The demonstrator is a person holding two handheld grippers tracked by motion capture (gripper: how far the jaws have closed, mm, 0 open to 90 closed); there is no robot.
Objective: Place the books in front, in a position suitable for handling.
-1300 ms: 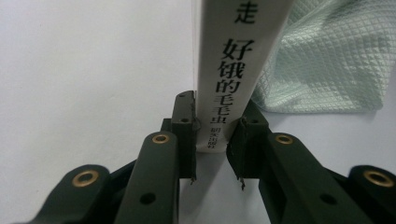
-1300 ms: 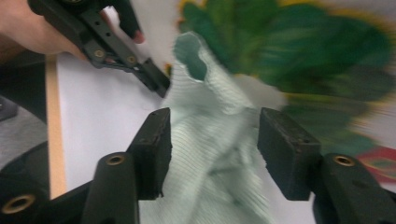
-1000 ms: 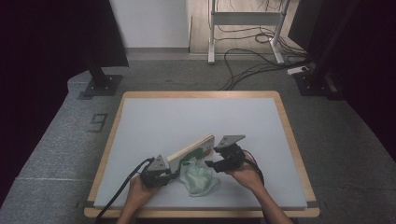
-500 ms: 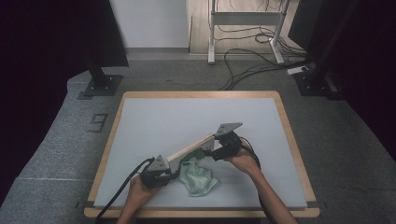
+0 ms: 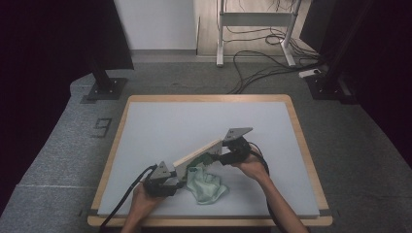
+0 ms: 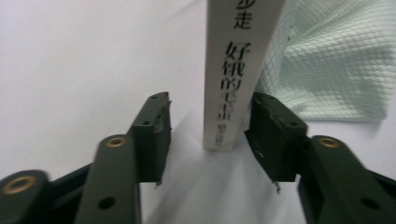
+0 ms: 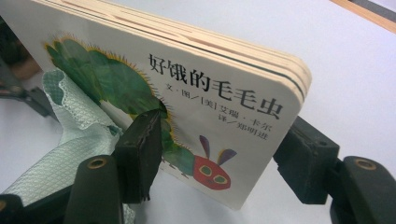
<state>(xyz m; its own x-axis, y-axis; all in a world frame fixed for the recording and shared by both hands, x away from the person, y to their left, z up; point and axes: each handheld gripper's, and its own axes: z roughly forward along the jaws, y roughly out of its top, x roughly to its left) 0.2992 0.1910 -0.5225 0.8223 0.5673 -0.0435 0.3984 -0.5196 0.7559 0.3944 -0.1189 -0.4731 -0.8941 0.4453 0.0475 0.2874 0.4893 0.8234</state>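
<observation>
You are holding the board book [image 5: 198,154] between your two grippers, its long axis running on a slant from the left gripper [image 5: 165,177] at the near end up to the right gripper [image 5: 224,156] at the far end. In the left gripper view the book's spine [image 6: 236,70] is standing on edge between the jaws and pointing straight away from the tool; those jaws have just been opening and now are sitting apart from the spine on both sides, gripping nothing. In the right gripper view the book's cover [image 7: 219,121] is lying tilted across the jaws, which have just been closing; one pad is pressing on the caterpillar picture, the other is sitting behind the far edge, so this gripper is clamping the book. The pale green cloth [image 5: 206,187] is lying crumpled just beside the book, between your hands.
</observation>
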